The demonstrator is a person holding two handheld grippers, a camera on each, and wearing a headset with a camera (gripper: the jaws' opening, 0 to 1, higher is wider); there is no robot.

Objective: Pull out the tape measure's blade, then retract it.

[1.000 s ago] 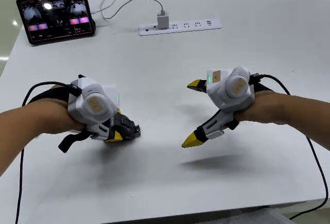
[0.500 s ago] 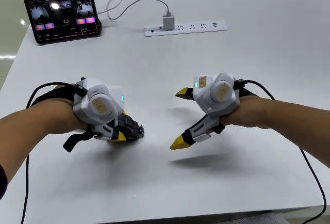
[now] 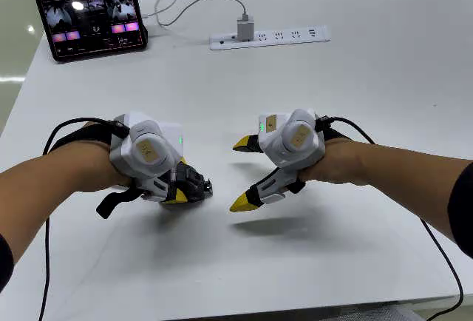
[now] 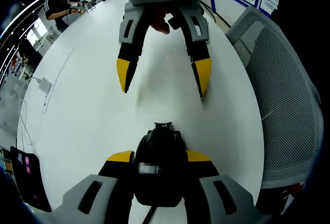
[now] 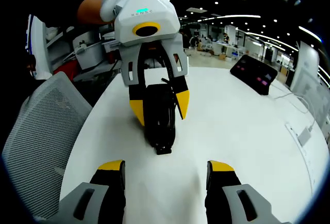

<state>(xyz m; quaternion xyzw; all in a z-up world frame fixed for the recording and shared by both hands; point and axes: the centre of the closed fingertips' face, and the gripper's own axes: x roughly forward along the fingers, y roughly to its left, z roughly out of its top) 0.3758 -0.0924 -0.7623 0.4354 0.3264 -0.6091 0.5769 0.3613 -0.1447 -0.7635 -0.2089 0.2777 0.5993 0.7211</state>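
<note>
Pinching the black tape (image 4: 160,168) between its jaws, the left gripper (image 3: 186,189) covered most of it in the head view, where just a dark corner poked out. The left gripper view showed it whole, nose forward, low over the surface (image 3: 222,69); touching or not, I couldn't tell. The right gripper (image 3: 239,174) faced it close by, jaws spread wide around nothing. Its view caught a mesh chair (image 5: 41,126) alongside. Well beyond sat a tablet (image 3: 92,19), a power strip (image 3: 270,37) and a charger (image 3: 244,25).

Head view overhead; facing gripper views share the tape measure (image 5: 160,123).
</note>
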